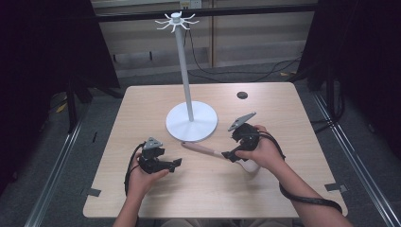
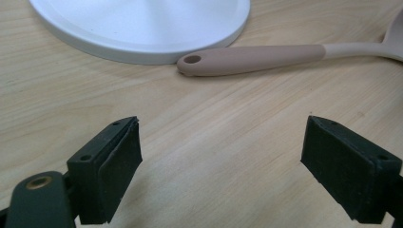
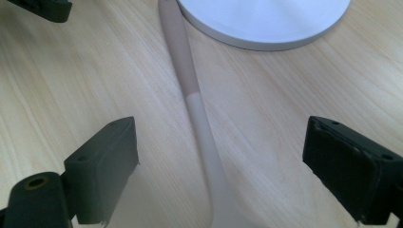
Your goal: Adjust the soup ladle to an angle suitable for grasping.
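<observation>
Nothing is grasped yet: both hand-held grippers, left (image 2: 223, 166) and right (image 3: 218, 171), gape over the spoon (image 3: 190, 95), unhung from the stand (image 1: 185, 71).

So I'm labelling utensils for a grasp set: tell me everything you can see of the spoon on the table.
The spoon lies flat on the wooden table, by the white stand's base. Its beige handle ends in a hanging hole, then turns to a paler neck and bowl. It looks matte, like silicone. The open right gripper straddles its neck without touching.

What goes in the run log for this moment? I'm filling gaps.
left gripper: open, off spoon | right gripper: open, astride spoon neck | spoon: flat on table, handle tip beside stand base
</observation>
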The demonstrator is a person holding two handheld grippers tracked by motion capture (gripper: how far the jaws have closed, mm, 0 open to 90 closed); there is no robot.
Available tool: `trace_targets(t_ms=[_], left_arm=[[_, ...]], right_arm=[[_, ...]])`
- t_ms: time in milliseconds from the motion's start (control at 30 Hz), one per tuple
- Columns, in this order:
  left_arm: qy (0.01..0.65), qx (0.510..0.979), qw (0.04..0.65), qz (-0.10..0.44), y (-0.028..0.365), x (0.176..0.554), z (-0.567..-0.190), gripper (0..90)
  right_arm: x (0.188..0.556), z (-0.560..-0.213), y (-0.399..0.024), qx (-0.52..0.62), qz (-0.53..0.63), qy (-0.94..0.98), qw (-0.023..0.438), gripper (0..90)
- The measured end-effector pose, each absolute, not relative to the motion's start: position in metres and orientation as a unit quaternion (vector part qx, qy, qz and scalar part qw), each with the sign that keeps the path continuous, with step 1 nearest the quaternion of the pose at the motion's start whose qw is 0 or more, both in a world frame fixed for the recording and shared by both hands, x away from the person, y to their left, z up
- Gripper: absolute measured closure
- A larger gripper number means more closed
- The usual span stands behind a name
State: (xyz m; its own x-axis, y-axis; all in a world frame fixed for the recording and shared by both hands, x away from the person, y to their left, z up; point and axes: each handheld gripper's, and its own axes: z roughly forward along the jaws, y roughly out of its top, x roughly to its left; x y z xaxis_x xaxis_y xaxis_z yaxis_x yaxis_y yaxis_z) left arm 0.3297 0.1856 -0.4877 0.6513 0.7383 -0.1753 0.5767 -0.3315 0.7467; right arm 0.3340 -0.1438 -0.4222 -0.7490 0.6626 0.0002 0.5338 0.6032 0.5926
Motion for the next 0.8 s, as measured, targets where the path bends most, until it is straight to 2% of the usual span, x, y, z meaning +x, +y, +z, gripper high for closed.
trace_targets(t_ms=[367, 567, 800], left_arm=[[0.413, 0.805, 0.415, 0.098, 0.190, 0.328, -0.488, 13.0], [0.413, 0.806, 0.413, 0.099, 0.191, 0.329, -0.488, 13.0], [0.414, 0.805, 0.412, 0.099, 0.192, 0.329, -0.488, 13.0]], right_arm=[[0.352, -0.432, -0.127, 0.333, 0.273, 0.897, 0.097, 13.3], [0.362, -0.438, -0.118, 0.333, 0.255, 0.903, 0.093, 18.3], [0.370, -0.449, -0.104, 0.308, 0.221, 0.922, 0.080, 34.5]])
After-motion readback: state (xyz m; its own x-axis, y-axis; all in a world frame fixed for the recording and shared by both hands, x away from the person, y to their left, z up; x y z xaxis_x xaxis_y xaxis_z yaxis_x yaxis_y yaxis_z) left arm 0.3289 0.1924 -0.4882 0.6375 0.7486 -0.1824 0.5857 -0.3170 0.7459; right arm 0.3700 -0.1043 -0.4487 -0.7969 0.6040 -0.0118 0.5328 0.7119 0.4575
